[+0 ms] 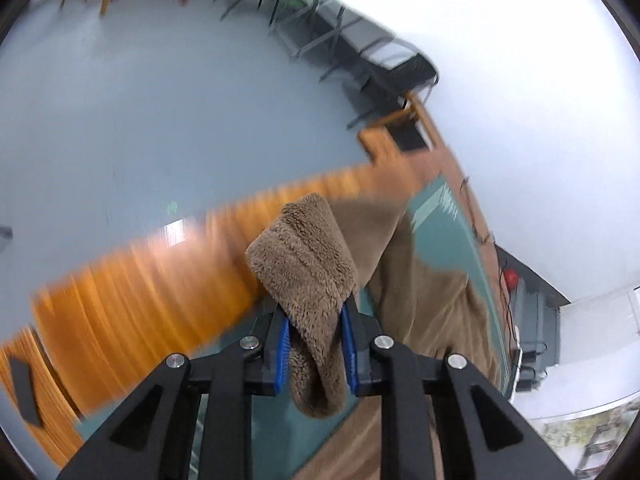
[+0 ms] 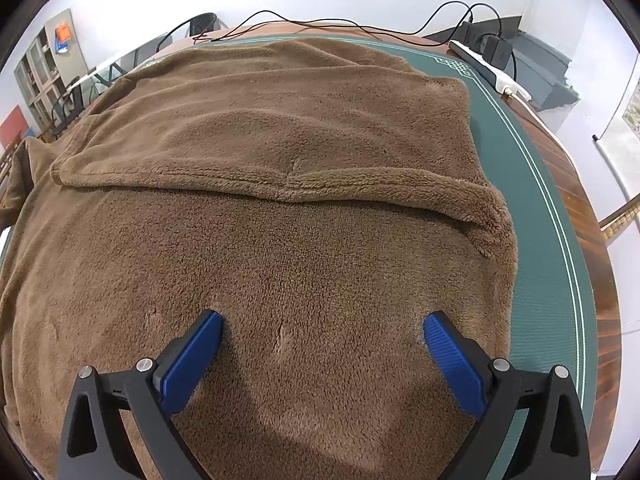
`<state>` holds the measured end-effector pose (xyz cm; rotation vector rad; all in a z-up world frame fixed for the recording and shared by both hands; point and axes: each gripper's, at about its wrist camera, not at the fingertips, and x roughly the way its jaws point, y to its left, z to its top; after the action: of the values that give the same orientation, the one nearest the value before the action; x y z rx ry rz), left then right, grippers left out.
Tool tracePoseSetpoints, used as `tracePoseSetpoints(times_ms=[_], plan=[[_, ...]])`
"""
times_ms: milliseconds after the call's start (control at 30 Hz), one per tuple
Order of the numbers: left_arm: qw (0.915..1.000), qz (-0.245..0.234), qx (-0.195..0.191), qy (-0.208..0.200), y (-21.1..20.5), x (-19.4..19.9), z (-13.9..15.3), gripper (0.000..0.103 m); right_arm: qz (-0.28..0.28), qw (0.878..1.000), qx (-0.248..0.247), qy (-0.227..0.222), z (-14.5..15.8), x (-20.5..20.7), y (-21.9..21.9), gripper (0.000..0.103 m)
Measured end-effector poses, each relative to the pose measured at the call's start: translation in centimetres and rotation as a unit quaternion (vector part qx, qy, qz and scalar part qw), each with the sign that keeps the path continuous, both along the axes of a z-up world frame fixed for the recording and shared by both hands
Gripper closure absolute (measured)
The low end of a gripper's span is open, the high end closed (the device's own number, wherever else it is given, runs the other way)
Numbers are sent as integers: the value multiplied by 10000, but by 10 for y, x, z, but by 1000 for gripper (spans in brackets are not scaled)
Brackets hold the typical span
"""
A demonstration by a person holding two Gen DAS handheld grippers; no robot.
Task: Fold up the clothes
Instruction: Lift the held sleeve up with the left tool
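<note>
A brown fleece garment [image 2: 280, 168] lies spread over a green mat [image 2: 552, 280], its far part folded over toward me along a thick seam. My right gripper [image 2: 322, 330] stands wide open, its blue fingertips [image 2: 208, 324] resting on or just above the flat fleece, nothing pinched between them. In the left wrist view, my left gripper [image 1: 316, 320] is shut on a bunched end of the same fleece [image 1: 308, 256], which sticks up past the blue pads [image 1: 348, 332] and trails off to the right over the mat. That view is blurred.
The mat covers a wooden table [image 2: 576, 200] whose edge runs down the right. A white power strip [image 2: 488, 66] with black cables [image 2: 320, 22] lies at the far right corner. Beyond the table's left edge are grey floor [image 1: 160, 100], wooden chairs and dark folding tables [image 1: 360, 40].
</note>
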<state>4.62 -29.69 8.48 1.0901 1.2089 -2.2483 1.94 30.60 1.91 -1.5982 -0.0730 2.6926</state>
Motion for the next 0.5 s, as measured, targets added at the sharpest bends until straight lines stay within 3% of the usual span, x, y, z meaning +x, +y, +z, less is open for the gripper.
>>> tracePoseSetpoints(times_ms=[233, 500], plan=[[9948, 66, -1009, 144, -66, -20, 77, 79, -39, 10000, 12, -27, 0, 0, -1, 1], [9928, 135, -1185, 81, -111, -41, 110, 79, -132, 9999, 33, -84, 1, -1, -3, 1]])
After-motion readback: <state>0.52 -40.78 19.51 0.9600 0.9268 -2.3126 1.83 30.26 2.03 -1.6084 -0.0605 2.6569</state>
